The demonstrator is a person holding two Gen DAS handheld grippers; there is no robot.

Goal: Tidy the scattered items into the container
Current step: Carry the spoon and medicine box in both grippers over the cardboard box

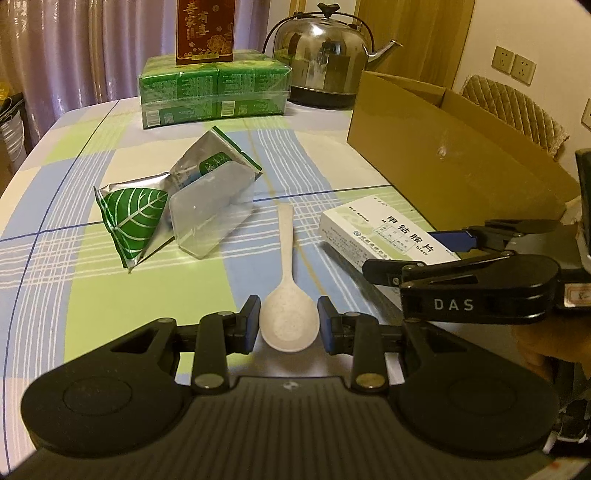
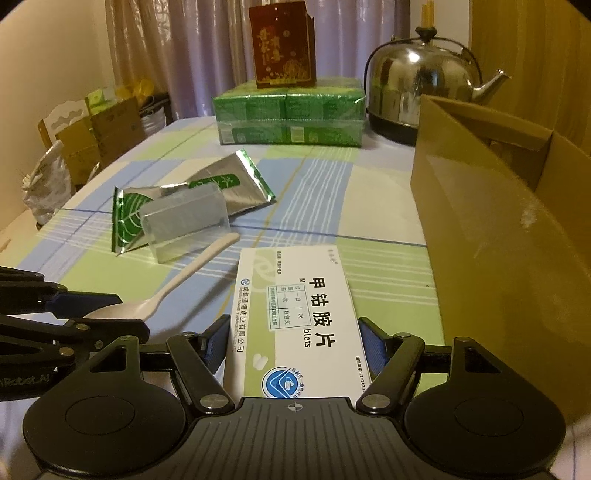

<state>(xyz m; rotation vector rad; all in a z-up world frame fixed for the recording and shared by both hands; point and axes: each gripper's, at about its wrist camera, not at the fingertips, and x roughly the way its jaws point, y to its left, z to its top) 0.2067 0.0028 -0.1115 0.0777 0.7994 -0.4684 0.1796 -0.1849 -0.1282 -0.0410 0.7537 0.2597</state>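
Note:
A white spoon [image 1: 287, 236] lies on the checked tablecloth, its bowl nearest me. My left gripper [image 1: 289, 321] is shut on that bowl, a pad against each side; the right wrist view shows this gripper [image 2: 107, 314] low at the left. A white medicine box [image 2: 295, 295] lies flat, and my right gripper [image 2: 295, 339] is shut on its long sides. The left wrist view has the same gripper [image 1: 402, 253] on the medicine box [image 1: 369, 229]. Behind lie a leaf-print foil pouch [image 1: 129, 218], a second pouch [image 1: 210, 162] and a clear plastic case [image 1: 210, 218]. The open cardboard box [image 1: 443, 158] stands right.
At the table's far end stand a steel kettle [image 1: 321, 59], a wrapped green pack [image 1: 214, 92] and a red carton [image 1: 205, 29] on top of it. A padded chair [image 1: 517, 107] is behind the cardboard box [image 2: 498, 240]. Boxes and bags [image 2: 99, 129] sit off the table's left edge.

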